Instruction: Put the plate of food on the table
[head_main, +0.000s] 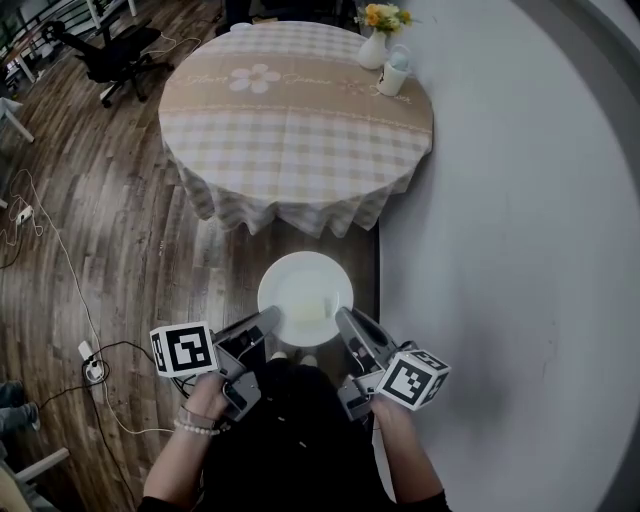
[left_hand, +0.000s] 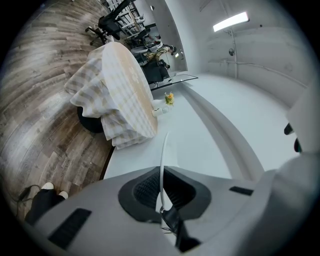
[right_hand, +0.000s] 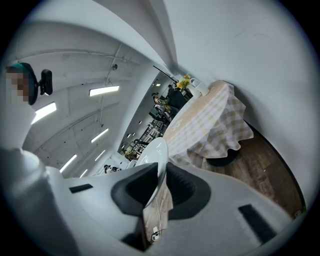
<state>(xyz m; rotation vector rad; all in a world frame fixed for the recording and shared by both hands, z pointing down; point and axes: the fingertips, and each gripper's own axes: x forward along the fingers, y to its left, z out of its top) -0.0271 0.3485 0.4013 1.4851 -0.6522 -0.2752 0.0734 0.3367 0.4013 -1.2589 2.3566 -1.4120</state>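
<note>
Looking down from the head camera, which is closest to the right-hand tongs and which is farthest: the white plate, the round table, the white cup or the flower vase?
Nearest first from the right tongs:
1. white plate: gripped at its right rim.
2. round table: straight ahead.
3. white cup: far right of the tabletop.
4. flower vase: just behind the cup.

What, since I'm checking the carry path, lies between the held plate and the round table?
Only bare wooden floor: in the head view, nothing stands between the plate and the table.
</note>
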